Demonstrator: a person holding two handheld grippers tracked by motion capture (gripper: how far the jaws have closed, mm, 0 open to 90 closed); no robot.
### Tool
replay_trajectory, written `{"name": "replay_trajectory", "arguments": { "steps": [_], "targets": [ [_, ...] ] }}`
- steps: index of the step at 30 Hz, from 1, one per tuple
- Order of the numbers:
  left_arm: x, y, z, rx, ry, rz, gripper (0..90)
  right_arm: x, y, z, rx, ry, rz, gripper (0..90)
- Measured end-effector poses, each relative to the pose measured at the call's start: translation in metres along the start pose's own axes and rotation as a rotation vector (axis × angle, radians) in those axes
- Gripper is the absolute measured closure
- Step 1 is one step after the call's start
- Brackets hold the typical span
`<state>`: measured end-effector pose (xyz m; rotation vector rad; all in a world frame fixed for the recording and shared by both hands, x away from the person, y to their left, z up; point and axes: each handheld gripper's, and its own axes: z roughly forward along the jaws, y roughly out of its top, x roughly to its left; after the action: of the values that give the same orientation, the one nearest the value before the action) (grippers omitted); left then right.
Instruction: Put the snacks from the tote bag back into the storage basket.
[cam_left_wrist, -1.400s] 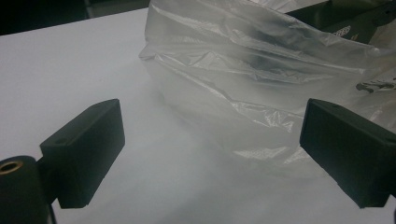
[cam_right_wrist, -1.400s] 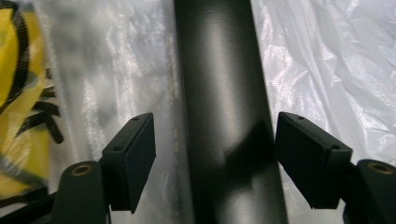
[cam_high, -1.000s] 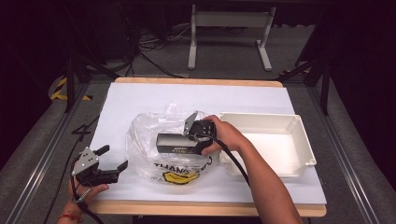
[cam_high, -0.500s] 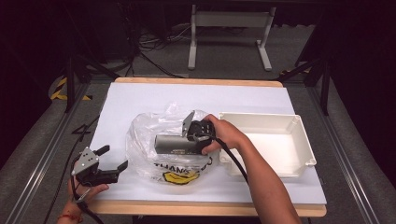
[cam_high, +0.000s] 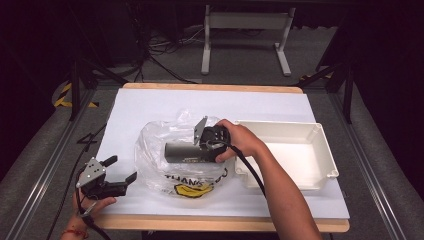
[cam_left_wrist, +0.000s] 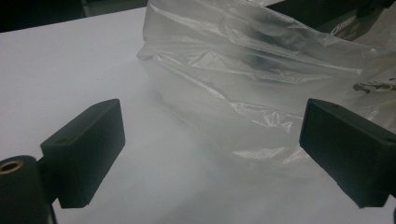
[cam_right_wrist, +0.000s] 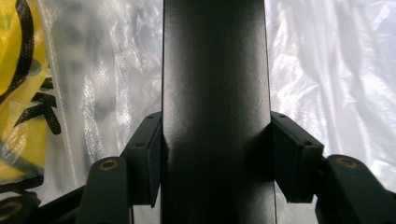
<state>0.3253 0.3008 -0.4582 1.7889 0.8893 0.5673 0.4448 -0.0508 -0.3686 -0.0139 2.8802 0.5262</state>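
A dark grey cylinder lies across a clear plastic bag with yellow and black print in the middle of the table. My right gripper is shut on it. In the right gripper view both pads press the sides of the cylinder, with the bag behind it and my right gripper around it. My left gripper stands open at the front left, just left of the bag. Nothing sits between the jaws of my left gripper, and the bag lies right ahead.
A white plastic bin stands to the right of the bag, touching its edge. The white table sheet has free room at the back and left. A cable trails from the right gripper along the forearm.
The right gripper has edged slightly left on the cylinder. The left gripper has stayed in place.
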Motion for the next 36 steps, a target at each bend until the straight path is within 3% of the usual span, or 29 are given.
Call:
{"name": "replay_trajectory", "arguments": {
  "steps": [28, 36],
  "targets": [
    [0.001, 0.0, 0.0, 0.002, -0.004, -0.002, 7.8, 0.004, 0.005, -0.053, -0.08, -0.061, -0.052, 42.9],
    [0.001, 0.0, 0.0, -0.001, -0.011, -0.007, 7.8, 0.007, -0.008, -0.069, -0.09, -0.065, -0.056, 42.9]
  ]
}}
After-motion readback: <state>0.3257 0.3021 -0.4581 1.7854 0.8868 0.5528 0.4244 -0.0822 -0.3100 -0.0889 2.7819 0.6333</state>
